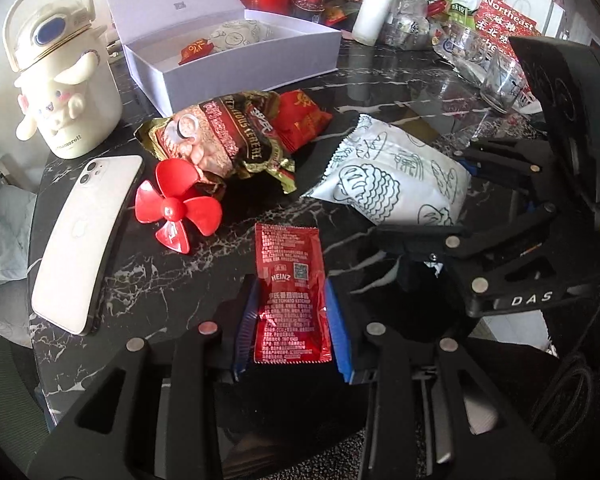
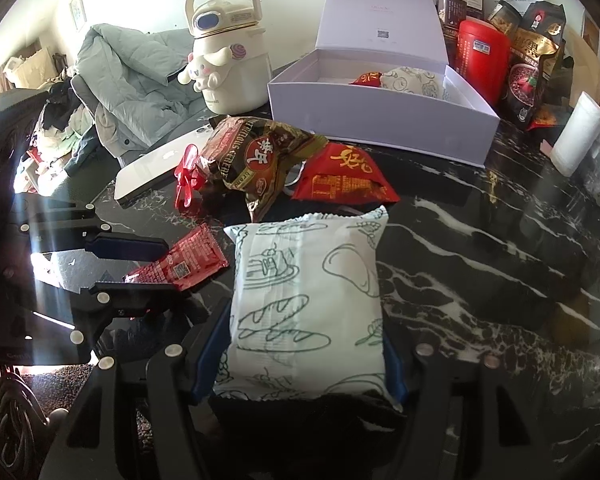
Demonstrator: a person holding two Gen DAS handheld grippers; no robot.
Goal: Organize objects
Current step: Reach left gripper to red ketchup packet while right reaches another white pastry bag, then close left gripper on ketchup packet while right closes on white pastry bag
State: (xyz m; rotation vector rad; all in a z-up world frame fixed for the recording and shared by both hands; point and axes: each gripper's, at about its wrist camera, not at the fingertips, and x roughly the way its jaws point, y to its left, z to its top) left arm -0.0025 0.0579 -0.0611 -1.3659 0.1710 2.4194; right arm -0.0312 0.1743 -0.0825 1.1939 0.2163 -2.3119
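A red Heinz ketchup sachet [image 1: 290, 280] lies on the black marble table, and my left gripper [image 1: 291, 292] is shut on it, its blue pads pressing both long edges. The right wrist view shows the same sachet [image 2: 188, 258] between the left gripper's [image 2: 152, 268] fingers. My right gripper [image 2: 306, 340] is shut on a white snack packet with bread drawings [image 2: 306, 280]; that packet [image 1: 392, 172] also appears in the left wrist view, to the right of the sachet. An open white box [image 2: 380, 124] stands behind, holding a red sachet and a white packet.
Between the grippers and the box lie a brown cereal bag [image 1: 228, 136], a red snack packet [image 1: 304, 116], a red fan propeller [image 1: 176, 208] and a white phone [image 1: 80, 240]. A cream character bottle [image 1: 64, 92] stands left. Jars, bags and glasses [image 1: 504, 80] crowd the back.
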